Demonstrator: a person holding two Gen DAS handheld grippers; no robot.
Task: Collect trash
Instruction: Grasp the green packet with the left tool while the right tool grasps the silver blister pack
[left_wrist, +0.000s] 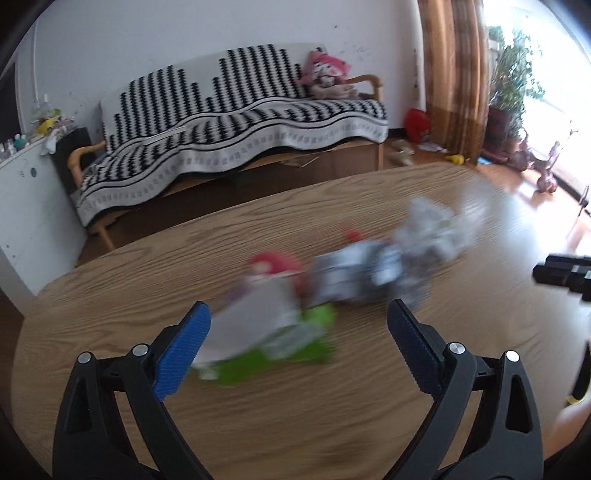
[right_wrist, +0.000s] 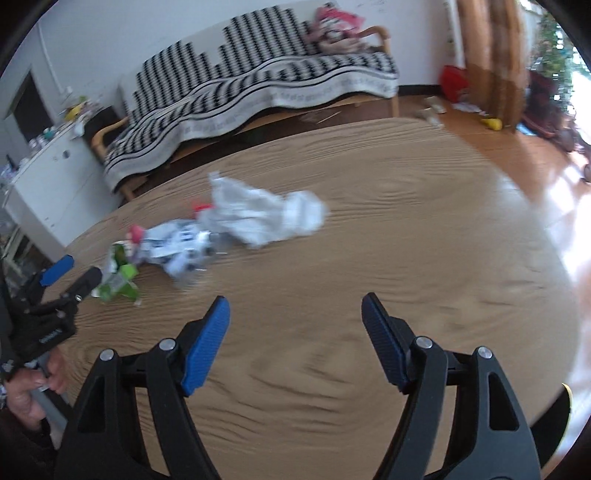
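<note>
Blurred trash lies in a row on the wooden table (left_wrist: 369, 424): a green and white carton (left_wrist: 266, 336) nearest, a grey-white wrapper (left_wrist: 354, 273) behind it, and crumpled white paper (left_wrist: 432, 229) farthest right. My left gripper (left_wrist: 299, 317) hovers open just in front of the carton, nothing between its blue pads (left_wrist: 181, 350). In the right wrist view the same carton (right_wrist: 120, 280), wrapper (right_wrist: 181, 247) and paper (right_wrist: 266, 214) lie at centre left. My right gripper (right_wrist: 295, 310) is open over bare table (right_wrist: 424, 229), apart from the trash. The left gripper (right_wrist: 70, 273) shows at the left edge.
Beyond the table stands a sofa with a black-and-white striped throw (left_wrist: 236, 122) and plush toys (left_wrist: 327, 74). A white cabinet (left_wrist: 29, 206) is at left, curtains (left_wrist: 454, 74) and potted plants (left_wrist: 513, 85) at right. A hand (right_wrist: 29, 387) grips the left tool's handle.
</note>
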